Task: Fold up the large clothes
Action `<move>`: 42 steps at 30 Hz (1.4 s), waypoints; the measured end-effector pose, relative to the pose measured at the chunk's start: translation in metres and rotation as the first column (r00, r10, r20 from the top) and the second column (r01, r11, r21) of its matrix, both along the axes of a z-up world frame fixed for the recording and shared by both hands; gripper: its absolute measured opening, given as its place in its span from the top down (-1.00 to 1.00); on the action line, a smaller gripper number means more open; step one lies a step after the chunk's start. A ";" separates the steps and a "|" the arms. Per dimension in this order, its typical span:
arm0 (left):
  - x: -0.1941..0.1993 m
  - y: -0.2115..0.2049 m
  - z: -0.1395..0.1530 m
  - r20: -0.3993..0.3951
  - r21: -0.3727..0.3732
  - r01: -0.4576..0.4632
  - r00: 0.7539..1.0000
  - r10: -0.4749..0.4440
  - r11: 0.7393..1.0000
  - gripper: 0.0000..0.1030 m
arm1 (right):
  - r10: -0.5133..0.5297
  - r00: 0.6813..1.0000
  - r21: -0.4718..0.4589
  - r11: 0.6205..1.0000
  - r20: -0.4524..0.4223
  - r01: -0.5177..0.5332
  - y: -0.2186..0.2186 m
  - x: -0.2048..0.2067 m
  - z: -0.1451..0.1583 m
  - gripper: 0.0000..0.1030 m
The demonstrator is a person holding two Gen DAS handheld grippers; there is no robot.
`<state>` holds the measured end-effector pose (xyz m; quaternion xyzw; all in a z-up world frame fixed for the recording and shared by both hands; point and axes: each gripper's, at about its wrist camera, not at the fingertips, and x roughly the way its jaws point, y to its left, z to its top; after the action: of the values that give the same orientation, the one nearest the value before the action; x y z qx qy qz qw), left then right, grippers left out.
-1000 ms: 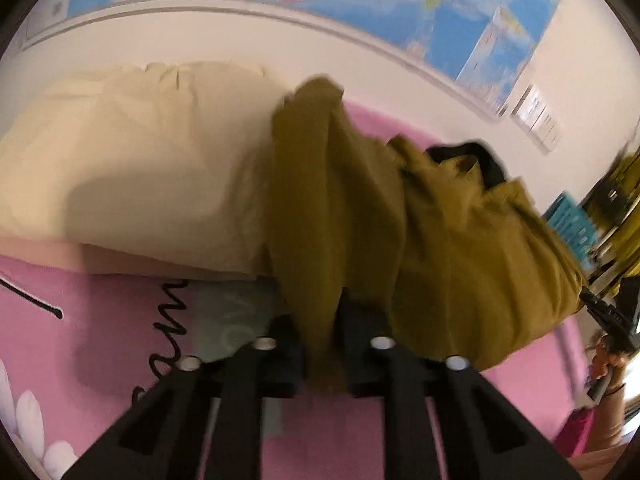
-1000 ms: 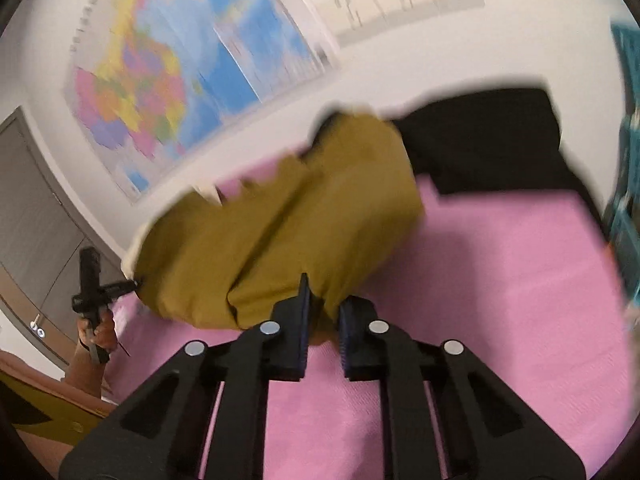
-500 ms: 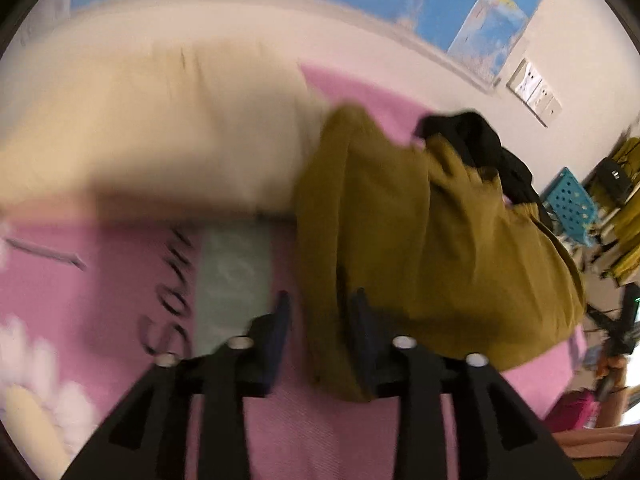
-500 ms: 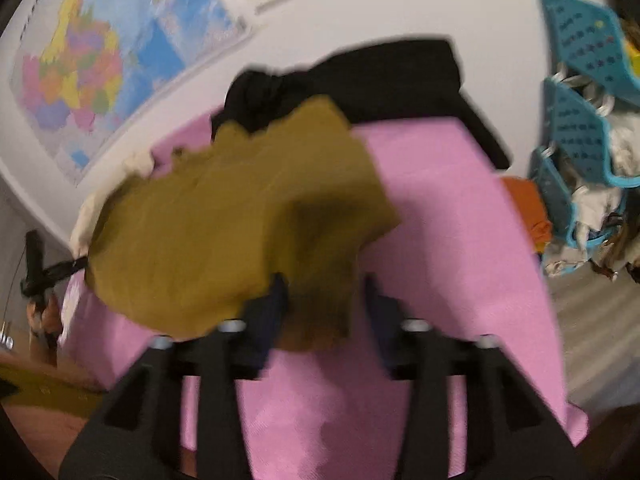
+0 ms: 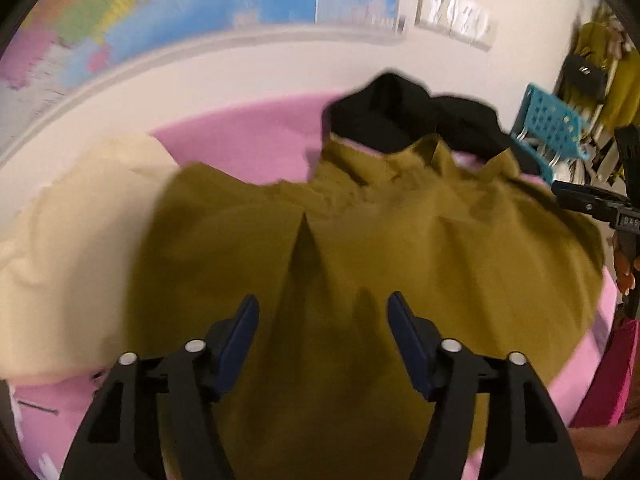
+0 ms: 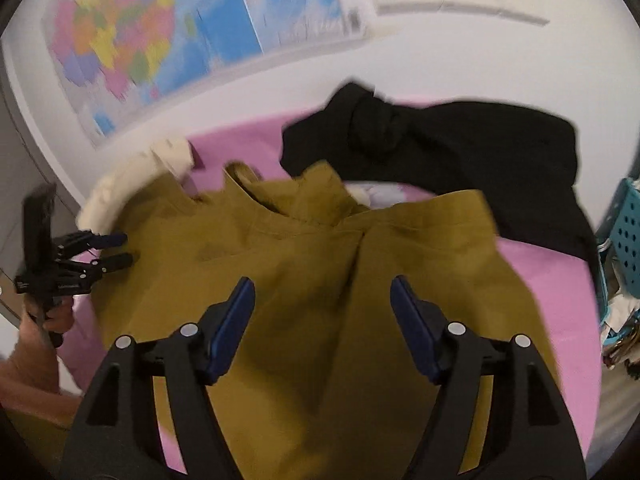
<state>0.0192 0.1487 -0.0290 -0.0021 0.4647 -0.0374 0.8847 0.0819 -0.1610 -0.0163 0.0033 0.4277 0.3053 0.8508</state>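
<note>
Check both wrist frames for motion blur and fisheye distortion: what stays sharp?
Left wrist view: the colourful wall map and olive-green garment are smeared, while the left gripper is crisp. Right wrist view: the map and black garment are blurred and the wall bows, but the right gripper is sharp.

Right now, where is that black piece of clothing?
The black garment lies at the far side of the pink bed cover, against the wall, just beyond the olive garment; in the right view it spreads to the upper right.

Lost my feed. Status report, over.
Left gripper open, right gripper open. Olive garment spread on pink bed. Black garment lies beyond it.
</note>
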 end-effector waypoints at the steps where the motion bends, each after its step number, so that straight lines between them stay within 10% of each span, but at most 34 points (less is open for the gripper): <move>1: 0.011 -0.001 -0.007 -0.024 0.004 -0.008 1.000 0.008 1.000 -0.03 | 0.000 1.000 -0.020 1.000 -0.025 -0.001 0.008 0.006 -0.006 -0.31; 3: 0.022 -0.001 -0.012 -0.032 -0.007 -0.007 0.999 0.007 1.000 0.27 | 0.005 0.998 -0.059 0.998 -0.065 -0.009 0.022 0.018 -0.019 -0.04; 6: 0.035 -0.004 -0.013 -0.054 -0.087 0.020 0.998 -0.024 0.996 0.89 | 0.042 0.998 -0.100 0.994 -0.052 -0.047 0.031 0.025 -0.025 0.96; 13: 0.045 0.007 0.026 0.113 -0.110 -0.048 0.992 0.061 0.993 0.97 | -0.050 0.984 0.100 0.994 0.171 0.033 0.005 0.011 0.031 0.97; 21: 0.062 0.006 -0.014 0.003 -0.032 -0.067 0.998 0.067 0.997 0.93 | -0.029 1.000 -0.047 0.998 0.002 0.029 0.026 0.041 -0.035 0.97; 28: 0.076 0.004 -0.008 0.044 0.029 -0.105 0.994 0.104 0.994 0.93 | -0.070 0.993 0.006 0.998 0.091 0.070 0.022 0.042 -0.015 0.97; 33: 0.077 0.010 -0.016 0.019 0.018 -0.116 0.993 0.115 0.993 0.92 | -0.052 0.999 -0.081 0.995 -0.004 0.052 0.032 0.052 -0.045 0.91; 37: 0.060 0.017 0.000 0.075 -0.001 -0.118 0.990 0.117 0.993 0.35 | -0.079 0.997 0.008 0.997 0.023 0.079 0.011 0.040 -0.025 0.50; 42: 0.025 0.011 0.015 0.131 0.021 -0.083 0.988 0.080 0.996 0.25 | -0.014 0.997 0.065 0.998 0.081 0.009 -0.004 0.000 0.002 0.36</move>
<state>0.0444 0.1597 -0.0137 -0.0067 0.4060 0.0049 0.9139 0.0823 -0.1652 -0.0148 0.0210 0.3826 0.3139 0.8687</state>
